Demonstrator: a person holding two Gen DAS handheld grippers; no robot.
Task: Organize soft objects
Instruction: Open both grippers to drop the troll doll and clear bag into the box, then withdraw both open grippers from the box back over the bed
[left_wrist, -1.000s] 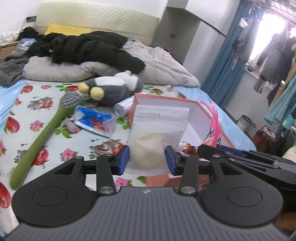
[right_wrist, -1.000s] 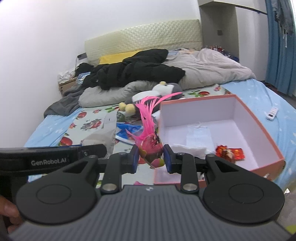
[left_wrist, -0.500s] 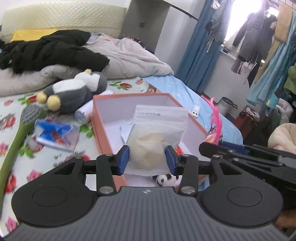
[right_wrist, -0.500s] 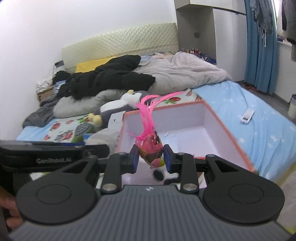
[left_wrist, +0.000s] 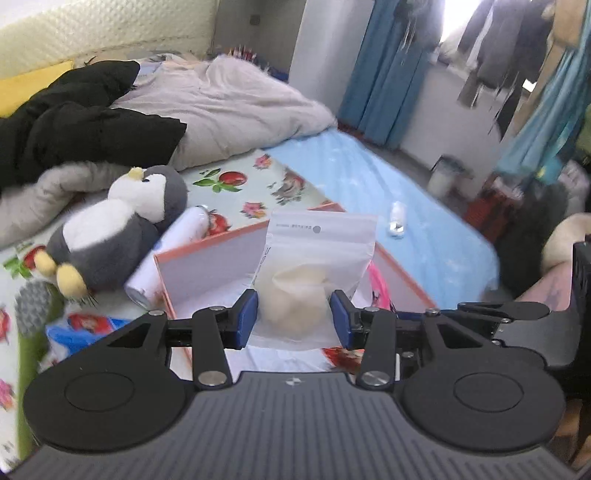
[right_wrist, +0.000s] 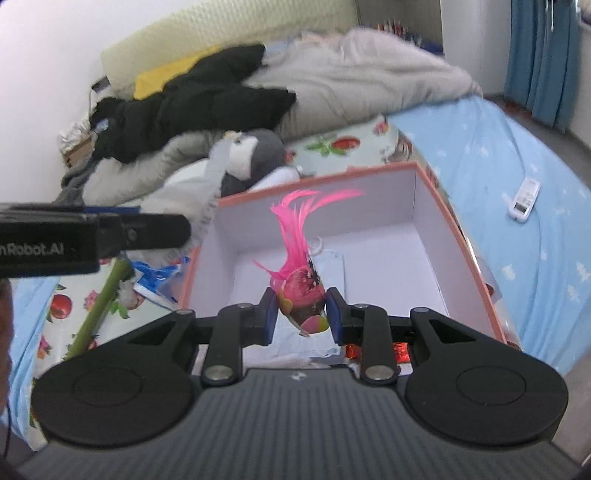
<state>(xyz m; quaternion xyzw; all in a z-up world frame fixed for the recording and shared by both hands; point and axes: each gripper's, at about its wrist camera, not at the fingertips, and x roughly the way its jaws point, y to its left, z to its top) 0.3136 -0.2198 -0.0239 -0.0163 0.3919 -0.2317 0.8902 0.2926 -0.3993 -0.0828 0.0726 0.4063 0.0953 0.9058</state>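
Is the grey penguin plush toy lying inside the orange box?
No. The penguin plush lies on the flowered bedsheet outside the orange box, beside its far left corner.

Right gripper (right_wrist: 299, 314) is clamped on a pink feathered toy (right_wrist: 301, 284) at frame center, hanging over the open orange box (right_wrist: 461, 236). Plush penguin (right_wrist: 255, 155) sits behind the box, white remote (right_wrist: 524, 199) at right on the blue sheet (right_wrist: 517, 147).

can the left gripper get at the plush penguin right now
Probably not as things stand: the left gripper is shut on a white pouch. The plush penguin lies uncovered beside the box.
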